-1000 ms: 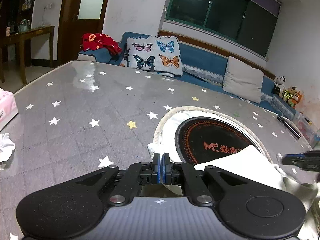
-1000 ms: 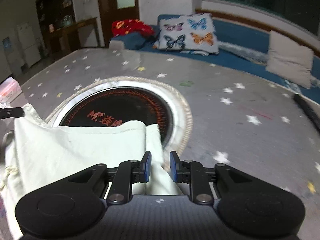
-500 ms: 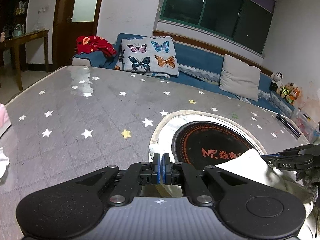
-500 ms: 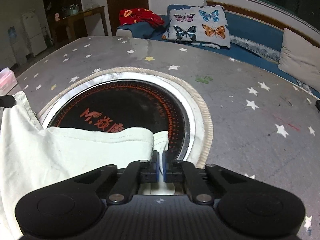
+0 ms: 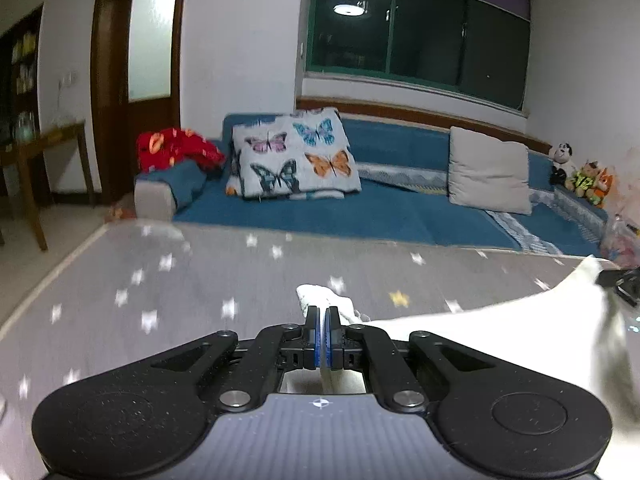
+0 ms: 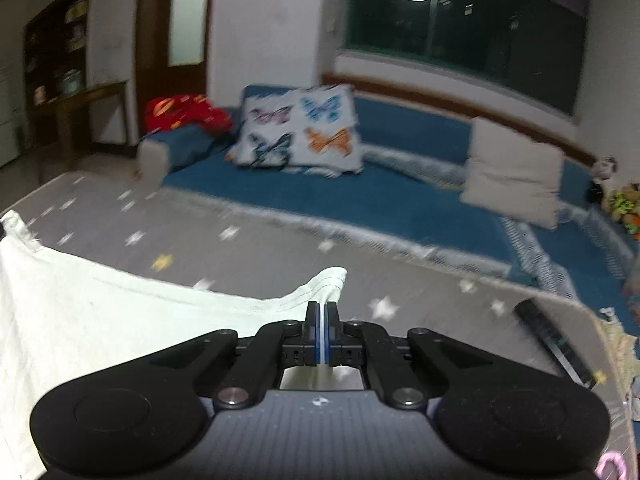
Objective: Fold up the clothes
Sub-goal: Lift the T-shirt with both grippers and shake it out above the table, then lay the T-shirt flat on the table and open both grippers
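Observation:
A cream-white garment is stretched between both grippers above the grey star-patterned table. My right gripper is shut on one corner of it, and the cloth's hem peaks just past the fingertips. My left gripper is shut on the opposite corner of the garment, a small tuft showing beyond the pads. At the right edge of the left wrist view, the right gripper's tip meets the cloth's far corner. Both views are blurred.
A blue sofa runs behind the table with a butterfly cushion, a beige pillow, red cloth and soft toys. A black remote-like bar lies near the table's right edge.
The right gripper's jaws closed on the garment corner. Both grippers then lifted and swept forward with the cloth, so the round black hotplate has dropped out of view and the sofa looms closer.

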{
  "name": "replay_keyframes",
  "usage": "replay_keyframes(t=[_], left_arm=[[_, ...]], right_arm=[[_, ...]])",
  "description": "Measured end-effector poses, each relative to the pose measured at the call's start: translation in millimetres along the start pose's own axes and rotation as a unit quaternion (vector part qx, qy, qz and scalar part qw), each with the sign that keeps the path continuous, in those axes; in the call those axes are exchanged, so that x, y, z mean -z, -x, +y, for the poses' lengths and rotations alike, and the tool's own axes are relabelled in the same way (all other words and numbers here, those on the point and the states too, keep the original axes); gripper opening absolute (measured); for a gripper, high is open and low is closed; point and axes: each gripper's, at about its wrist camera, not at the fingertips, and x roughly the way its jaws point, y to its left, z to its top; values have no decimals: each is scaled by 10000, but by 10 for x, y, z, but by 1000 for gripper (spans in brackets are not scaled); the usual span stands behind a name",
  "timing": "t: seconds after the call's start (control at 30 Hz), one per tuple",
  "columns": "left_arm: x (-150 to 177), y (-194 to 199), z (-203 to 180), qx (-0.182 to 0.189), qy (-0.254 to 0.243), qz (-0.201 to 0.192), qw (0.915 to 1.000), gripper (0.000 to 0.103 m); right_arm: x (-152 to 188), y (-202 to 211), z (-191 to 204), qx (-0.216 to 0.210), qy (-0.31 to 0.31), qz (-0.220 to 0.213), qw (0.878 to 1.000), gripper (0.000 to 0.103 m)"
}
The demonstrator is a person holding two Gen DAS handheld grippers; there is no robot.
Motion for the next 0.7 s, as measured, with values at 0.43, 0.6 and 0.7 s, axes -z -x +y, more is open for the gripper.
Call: replay_keyframes(t=[0.43, 0.6, 0.7], left_arm=[[232, -837, 11, -366, 26, 857, 9956, 6], [349, -450, 10, -187, -148, 858, 9960, 26], [468, -152, -56, -12, -319, 868, 9957, 31]], right_arm=[[230, -589, -362, 140, -411, 700, 9966, 10], [431, -229, -280, -127, -298, 923, 9952, 28], [553, 12, -240, -322, -299, 1067, 9933, 31]])
